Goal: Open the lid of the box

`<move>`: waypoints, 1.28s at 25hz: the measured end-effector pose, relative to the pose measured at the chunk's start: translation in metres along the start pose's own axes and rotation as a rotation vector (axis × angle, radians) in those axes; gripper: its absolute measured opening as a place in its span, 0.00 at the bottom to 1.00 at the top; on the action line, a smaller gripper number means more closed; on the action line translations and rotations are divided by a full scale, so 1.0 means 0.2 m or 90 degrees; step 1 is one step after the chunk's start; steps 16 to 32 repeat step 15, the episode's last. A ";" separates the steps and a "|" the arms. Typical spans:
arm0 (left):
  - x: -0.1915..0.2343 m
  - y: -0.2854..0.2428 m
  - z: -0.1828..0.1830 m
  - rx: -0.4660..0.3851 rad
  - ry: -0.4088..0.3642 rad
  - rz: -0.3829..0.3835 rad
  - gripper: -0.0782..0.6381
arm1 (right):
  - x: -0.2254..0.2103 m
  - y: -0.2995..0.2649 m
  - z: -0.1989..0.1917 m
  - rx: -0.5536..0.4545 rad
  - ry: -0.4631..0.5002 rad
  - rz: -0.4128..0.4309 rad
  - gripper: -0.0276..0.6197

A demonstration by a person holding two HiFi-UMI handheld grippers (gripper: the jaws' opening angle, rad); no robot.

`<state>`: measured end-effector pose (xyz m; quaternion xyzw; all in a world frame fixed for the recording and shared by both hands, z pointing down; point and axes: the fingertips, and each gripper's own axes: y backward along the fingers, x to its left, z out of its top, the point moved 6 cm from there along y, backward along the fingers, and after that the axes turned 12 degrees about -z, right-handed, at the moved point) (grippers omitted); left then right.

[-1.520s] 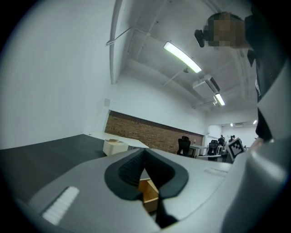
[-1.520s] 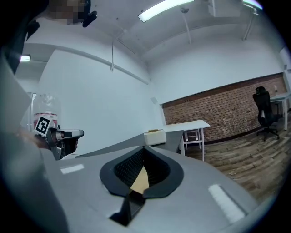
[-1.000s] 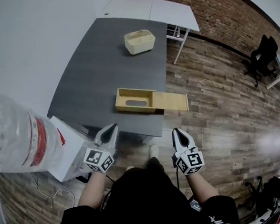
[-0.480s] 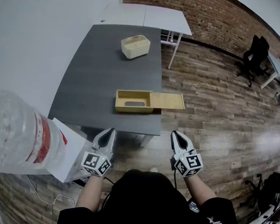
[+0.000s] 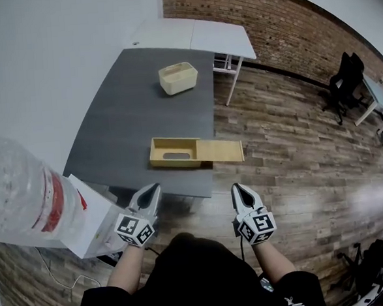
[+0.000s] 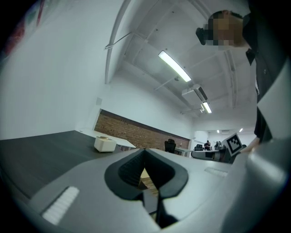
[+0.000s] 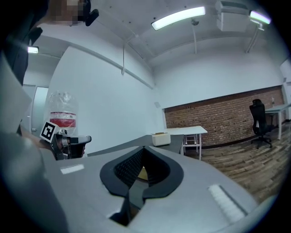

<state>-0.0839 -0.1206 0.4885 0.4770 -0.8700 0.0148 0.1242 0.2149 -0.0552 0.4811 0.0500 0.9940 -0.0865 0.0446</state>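
Observation:
A shallow wooden box (image 5: 174, 152) lies near the front edge of the dark grey table (image 5: 130, 114). Its flat wooden lid (image 5: 221, 152) is slid out to the right and sticks out past the table's edge. Both grippers hang in front of the table, close to the person's body and well short of the box. My left gripper (image 5: 153, 188) is shut with nothing in it, and so is my right gripper (image 5: 237, 188). In the left gripper view the jaws (image 6: 144, 151) meet at their tips. The right gripper view shows the same closed tips (image 7: 143, 149), with a sliver of the box behind them.
A cream container (image 5: 177, 77) stands farther back on the grey table. A white table (image 5: 193, 32) adjoins its far end. A water bottle (image 5: 21, 194) on a white dispenser (image 5: 90, 218) stands at my left. Wooden floor and black office chairs (image 5: 342, 83) lie to the right.
The table and box have shifted up and left in the head view as the person backs off slightly. Both grippers stay shut and empty at about the same place.

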 end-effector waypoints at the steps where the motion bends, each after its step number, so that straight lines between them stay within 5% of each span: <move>1: 0.00 0.00 0.00 0.001 0.000 0.001 0.11 | -0.01 0.00 0.00 0.001 -0.001 -0.001 0.04; 32: -0.02 0.03 -0.04 0.017 -0.002 0.042 0.11 | -0.07 -0.05 -0.03 0.018 -0.006 0.021 0.04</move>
